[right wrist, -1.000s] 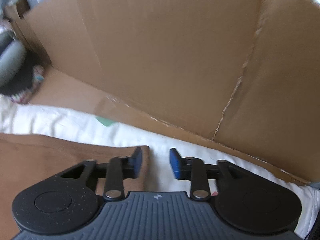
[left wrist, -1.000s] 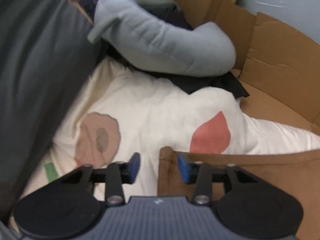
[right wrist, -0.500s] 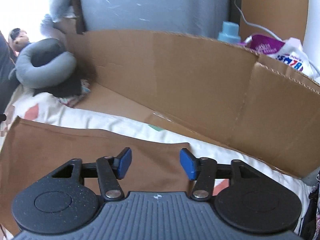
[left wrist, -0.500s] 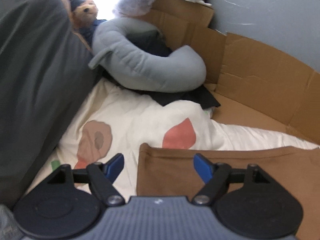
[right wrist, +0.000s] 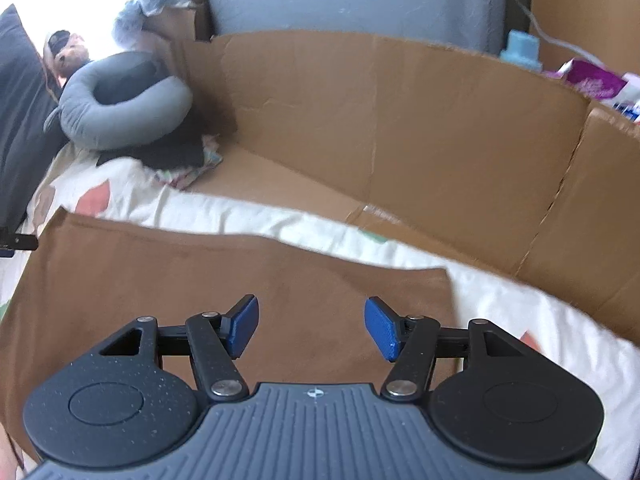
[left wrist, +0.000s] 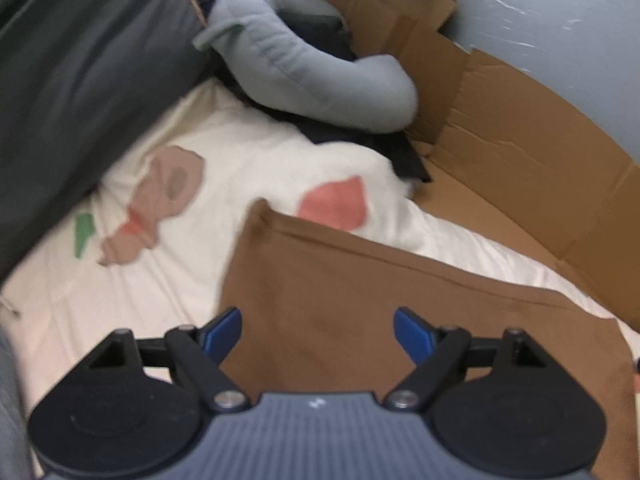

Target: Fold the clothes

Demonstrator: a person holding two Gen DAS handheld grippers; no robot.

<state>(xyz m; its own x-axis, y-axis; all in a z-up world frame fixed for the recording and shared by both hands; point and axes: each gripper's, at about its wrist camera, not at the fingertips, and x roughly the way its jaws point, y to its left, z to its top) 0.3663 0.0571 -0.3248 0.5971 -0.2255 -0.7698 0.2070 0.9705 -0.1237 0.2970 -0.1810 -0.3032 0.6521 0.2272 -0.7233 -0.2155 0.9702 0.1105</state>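
A brown garment (left wrist: pixel 360 304) lies flat on a cream printed sheet (left wrist: pixel 224 168), its far edge straight and its corners square. My left gripper (left wrist: pixel 318 330) hovers over the garment's left part; its jaws are opening, and nothing sits between the blue pads. The same brown garment (right wrist: pixel 200 276) fills the lower half of the right wrist view. Above its right part my right gripper (right wrist: pixel 310 328) is also opening, with only cloth below and nothing pinched. The tip of the left gripper (right wrist: pixel 16 242) pokes in at the left edge of that view.
A grey U-shaped pillow (left wrist: pixel 304 68) lies on dark folded cloth at the far left corner. Cardboard walls (right wrist: pixel 400 128) stand along the far side of the bed. A dark cushion (left wrist: pixel 80 80) is at the left. A blue bottle (right wrist: pixel 520 50) and purple packet (right wrist: pixel 592 84) sit behind the cardboard.
Both grippers let go of the garment's far corners, opened wide and drew back toward me. The brown garment now lies spread flat on the sheet.
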